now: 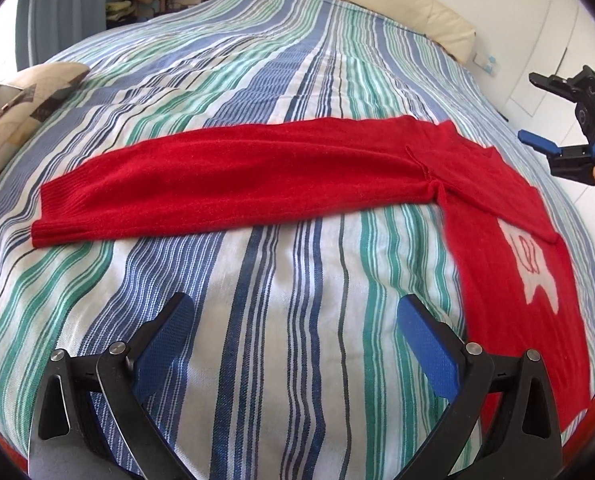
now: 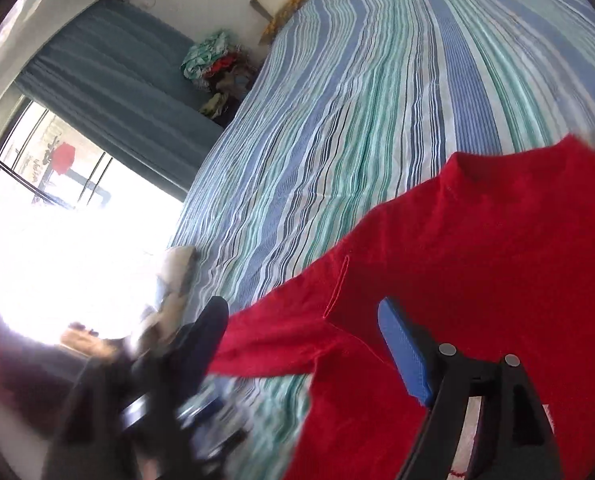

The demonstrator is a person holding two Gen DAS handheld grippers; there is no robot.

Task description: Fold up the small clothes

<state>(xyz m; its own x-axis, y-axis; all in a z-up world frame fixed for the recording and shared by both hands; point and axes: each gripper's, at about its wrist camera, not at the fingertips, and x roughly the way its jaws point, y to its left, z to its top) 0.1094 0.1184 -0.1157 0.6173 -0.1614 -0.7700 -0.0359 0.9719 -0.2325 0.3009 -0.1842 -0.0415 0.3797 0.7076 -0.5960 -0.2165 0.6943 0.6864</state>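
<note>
- The left gripper [image 1: 293,344] hangs low over bare bedspread, its blue pads [image 1: 427,350] spread wide with nothing between them.
- Straight ahead of it, a short way up the bed [image 1: 297,80], lies the sleeve [image 1: 225,176] of the red sweater [image 1: 497,216], stretched flat.
- The sleeve's long axis runs crosswise to the left gripper's pointing line: the ribbed cuff [image 1: 63,208] is off to its left, the armpit seam [image 1: 433,178] to its right.
- The sweater's body falls away on the right side of that view, pale motif [image 1: 537,268] up, toward the near bed edge.
- The right gripper [image 1: 553,120] shows in the left view raised above the bed, past the sweater's far shoulder; its jaws stand apart and nothing is in them.
- In its own blurred view it looks across the red body [image 2: 497,280] toward the collar [image 2: 481,172], with one blue pad [image 2: 405,352] sharp and the other smeared.
- Judgement: the sleeve fold is the likely next step, and the left gripper is the nearer one to the cuff; it would need to shift leftward and forward to reach it, then carry the cuff rightward along the sleeve's axis onto the body.
- The right gripper is better placed for the shoulder or collar side.
</note>
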